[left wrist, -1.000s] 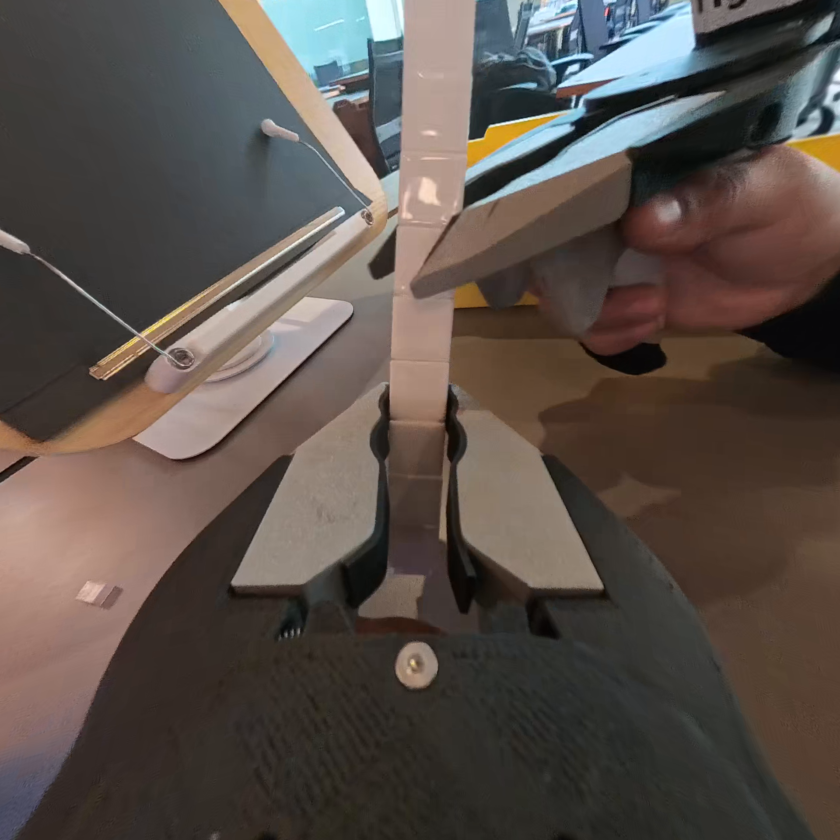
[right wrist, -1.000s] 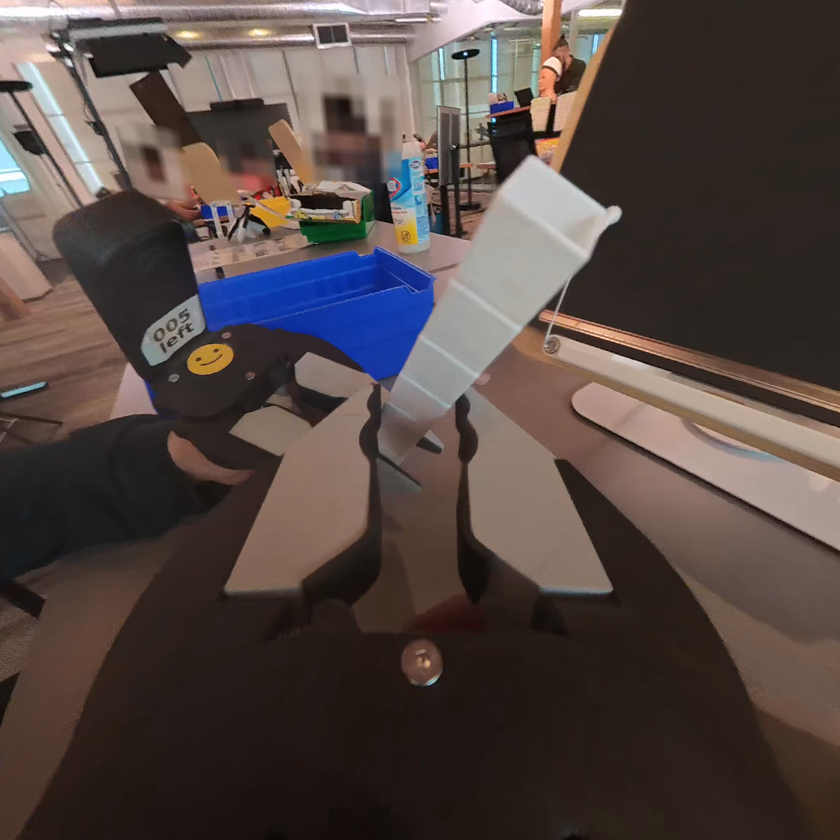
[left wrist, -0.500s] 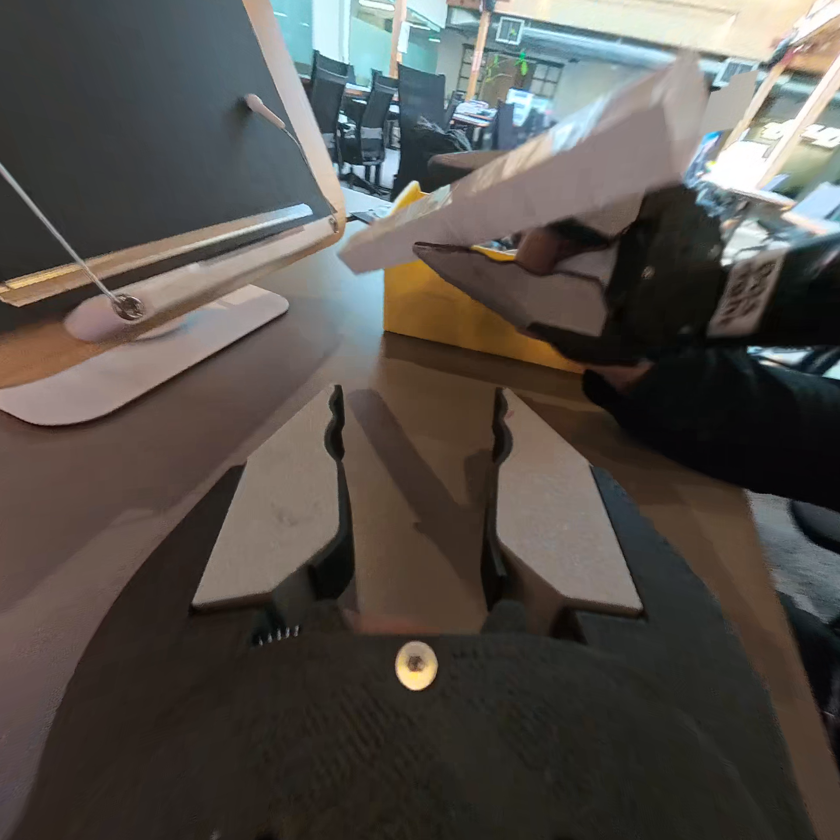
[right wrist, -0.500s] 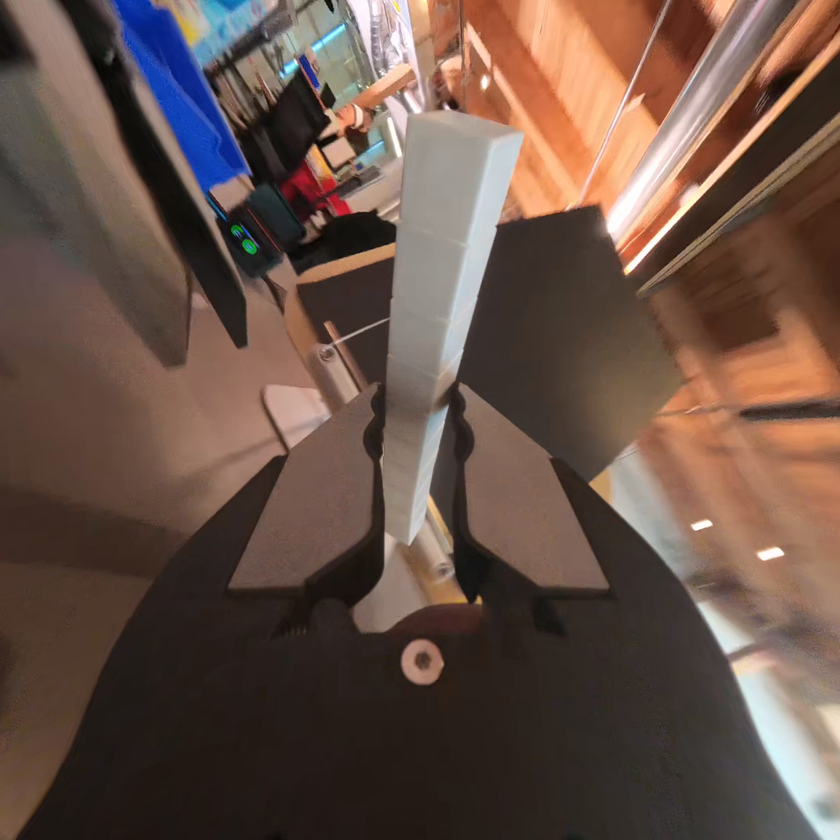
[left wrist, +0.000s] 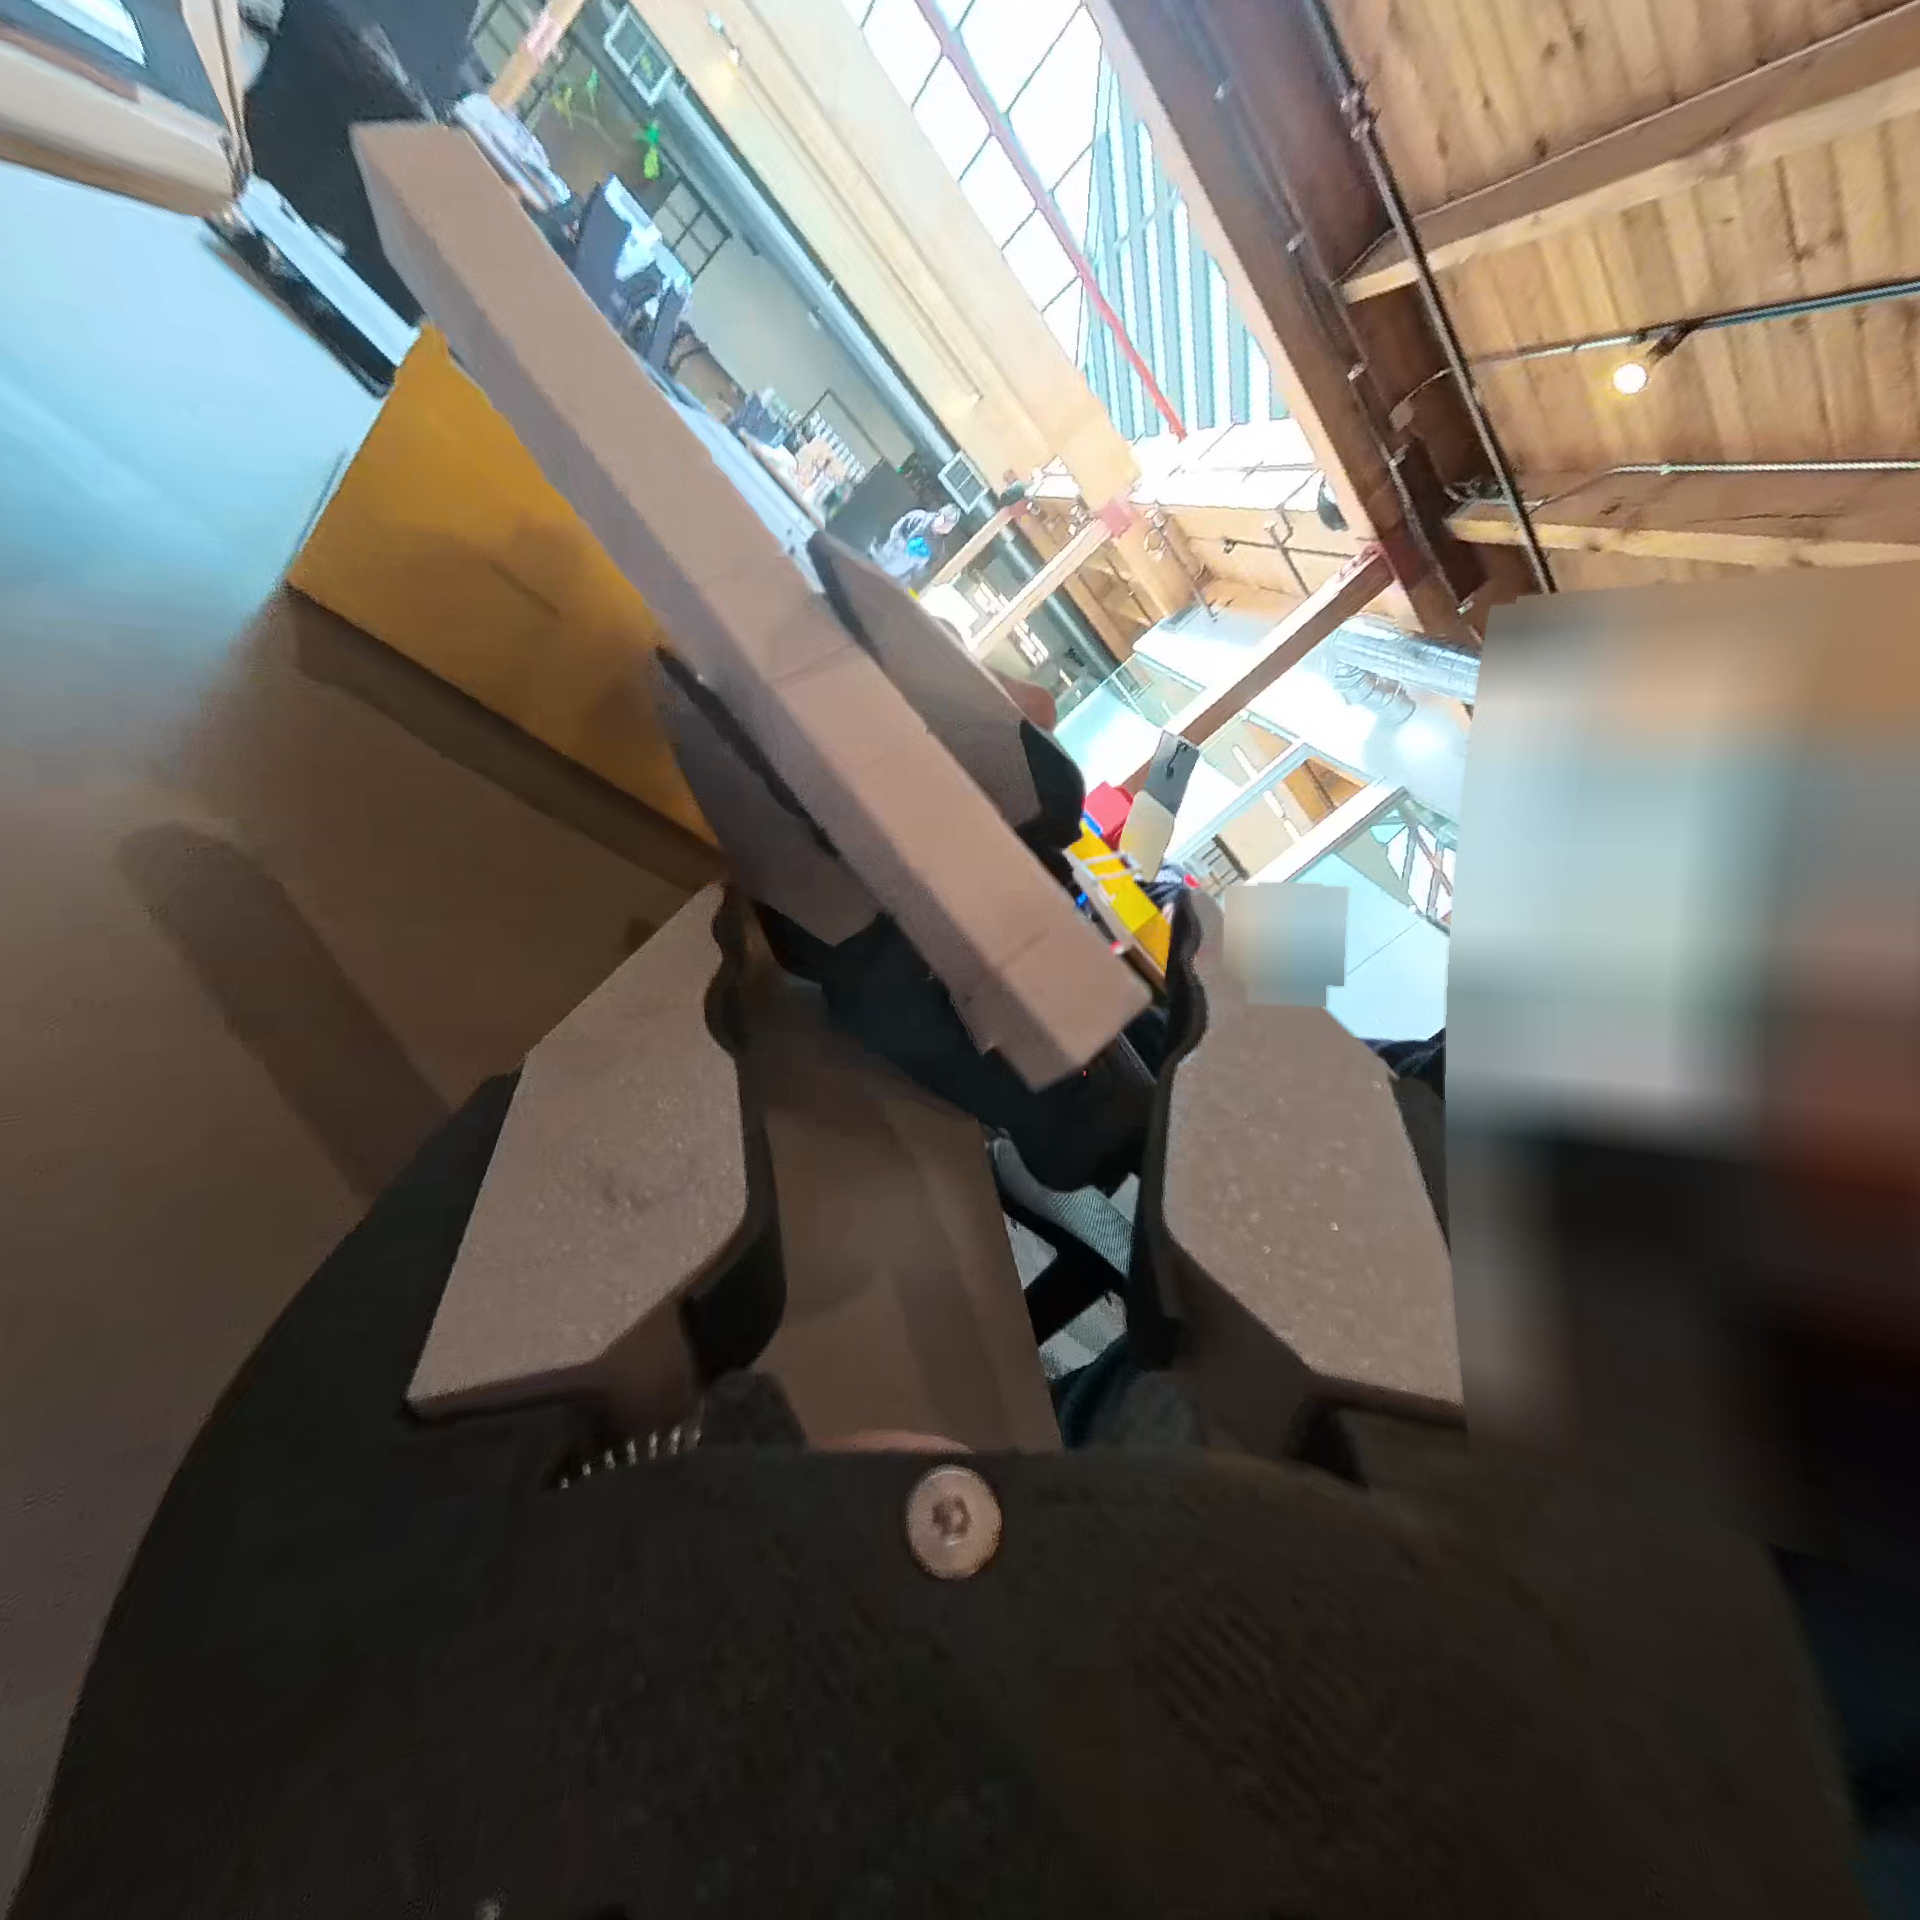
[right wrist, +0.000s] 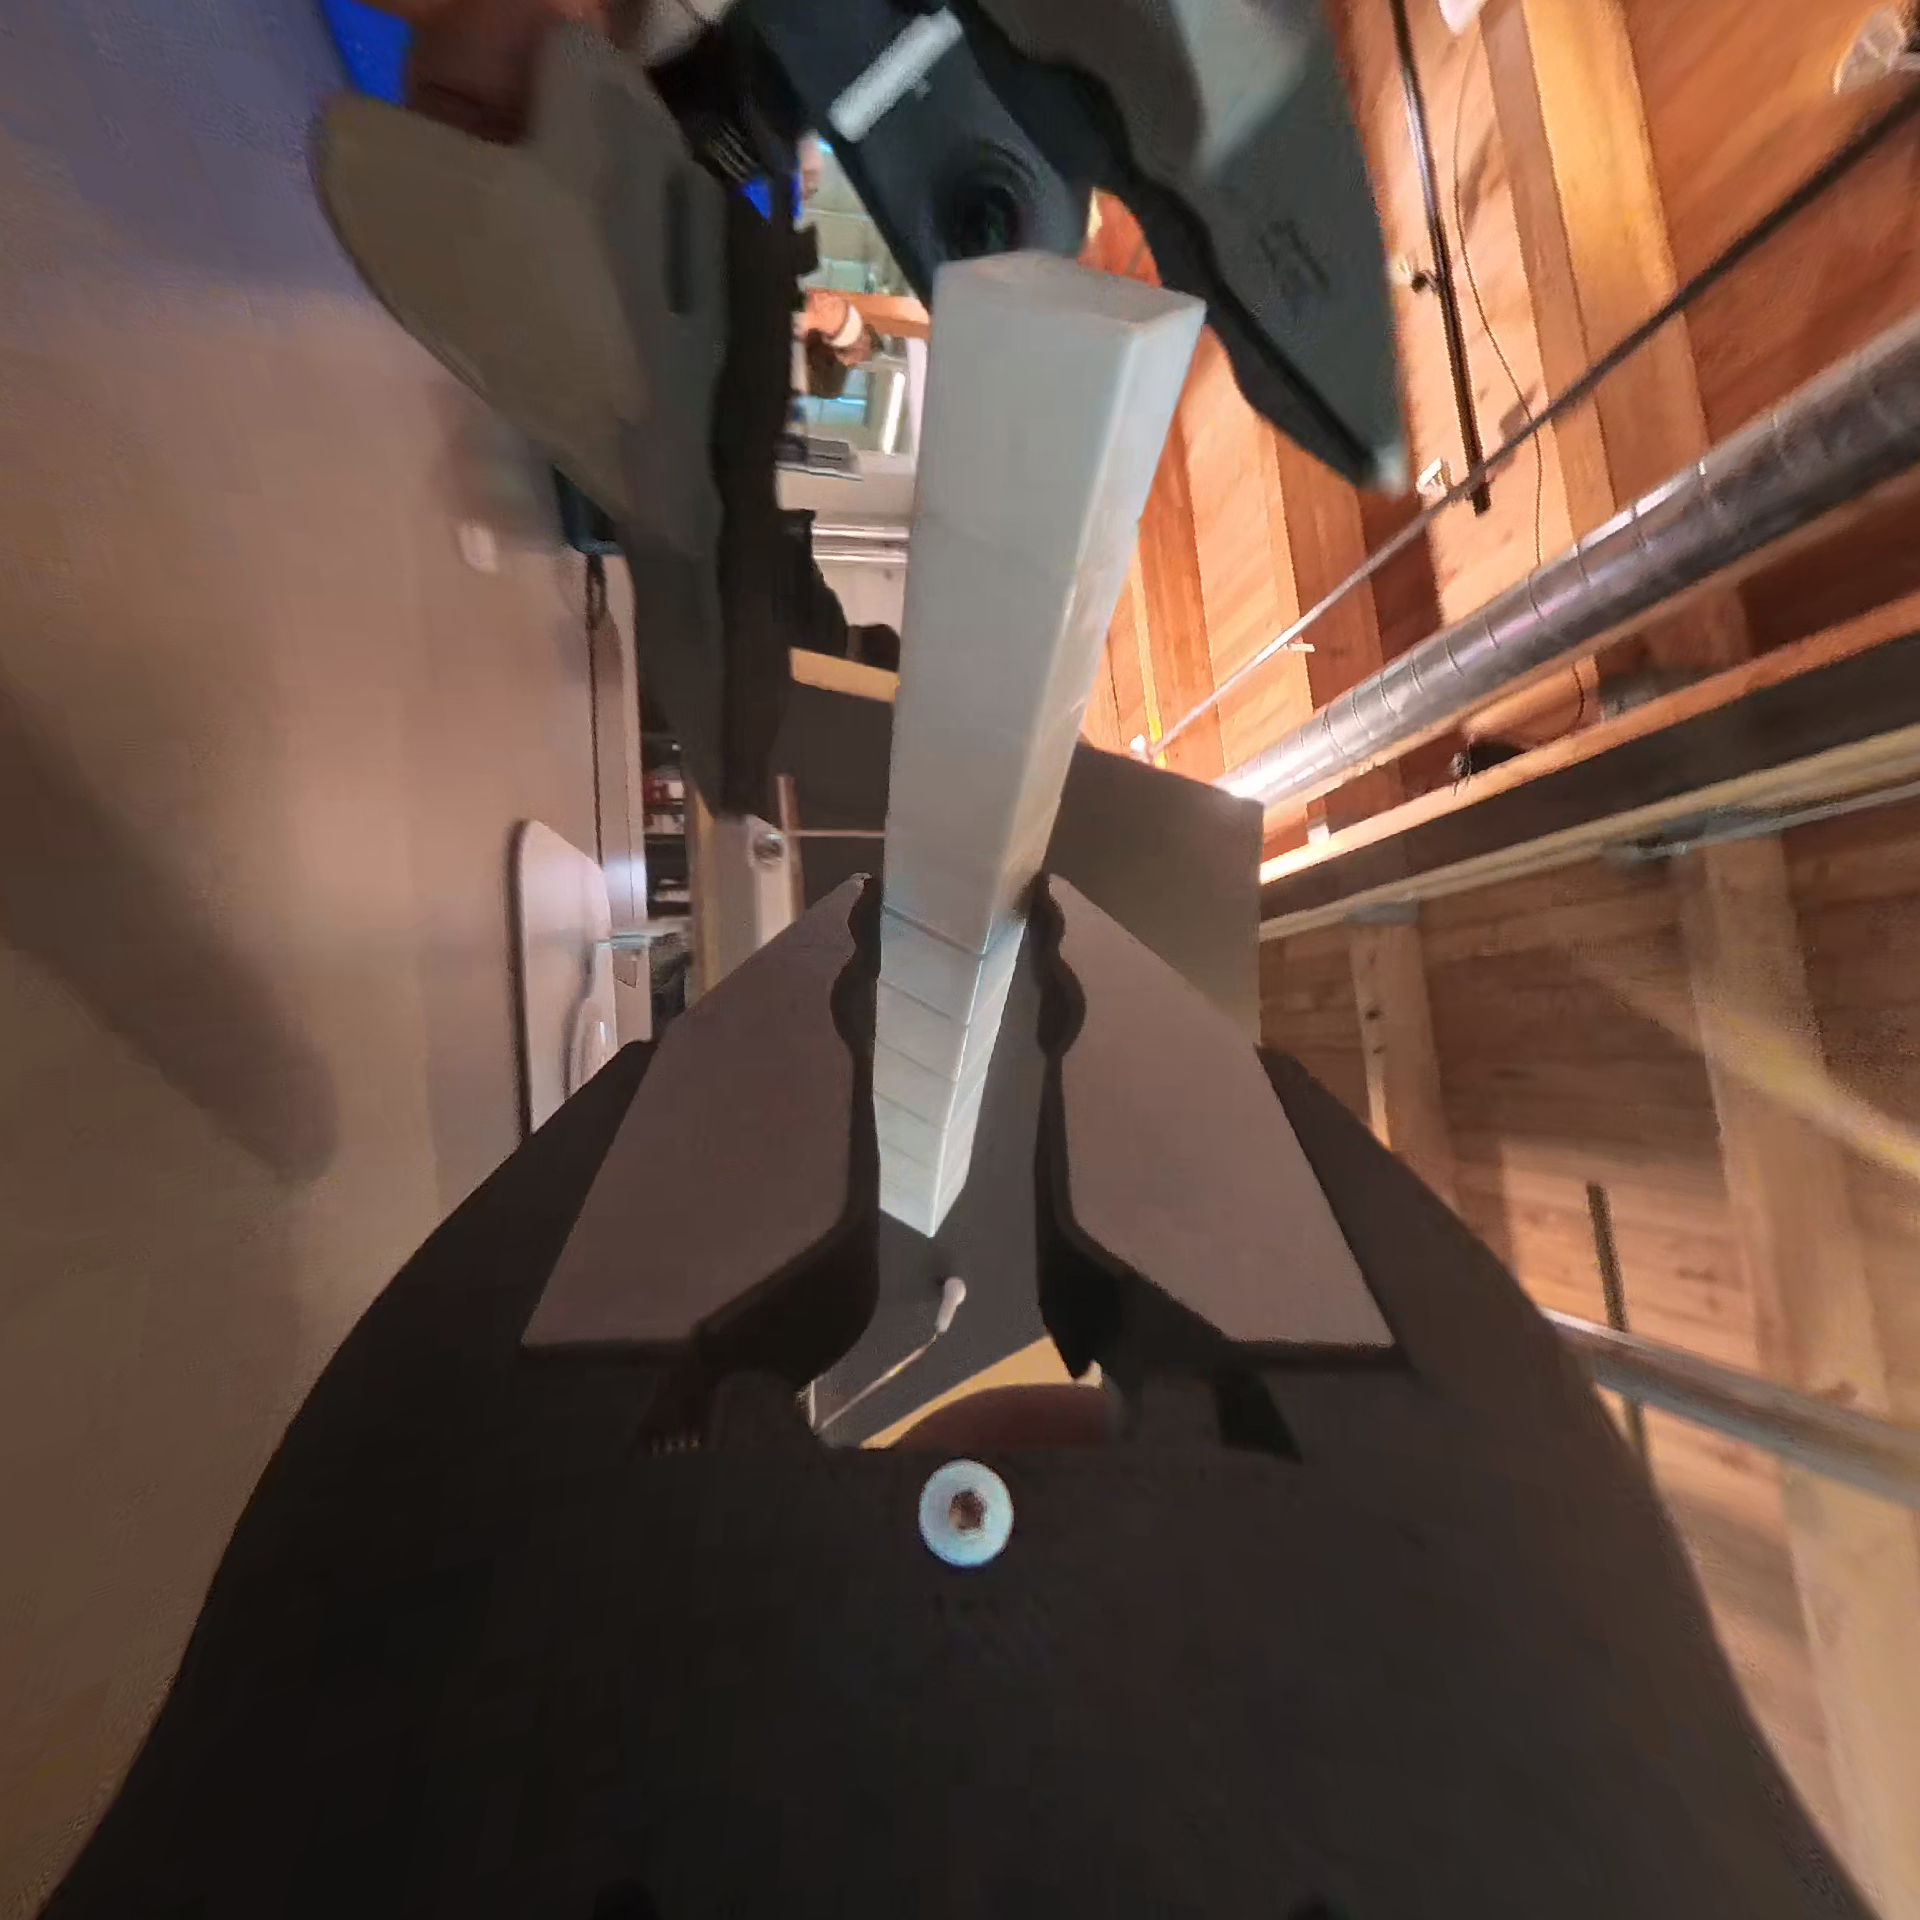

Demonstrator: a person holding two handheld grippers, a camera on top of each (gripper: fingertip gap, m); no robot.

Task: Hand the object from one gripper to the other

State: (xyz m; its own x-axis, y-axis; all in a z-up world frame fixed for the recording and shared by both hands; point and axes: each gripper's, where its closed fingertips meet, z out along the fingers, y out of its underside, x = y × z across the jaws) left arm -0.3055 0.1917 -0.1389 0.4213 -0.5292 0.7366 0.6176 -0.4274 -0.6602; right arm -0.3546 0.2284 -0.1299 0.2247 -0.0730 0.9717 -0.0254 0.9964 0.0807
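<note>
Tilting brown table (left wrist: 260,935), timber ceiling (left wrist: 1662,156), steel duct (right wrist: 1558,644)

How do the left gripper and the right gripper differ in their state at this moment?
The right gripper is shut on the white bar, which stands out between its fingers; the left gripper is open and holds nothing. The left gripper's jaws stand wide apart with one end of the bar just in front of the gap, while the right gripper's jaws press the bar's sides. Both have grey fingers on a black body.
</note>
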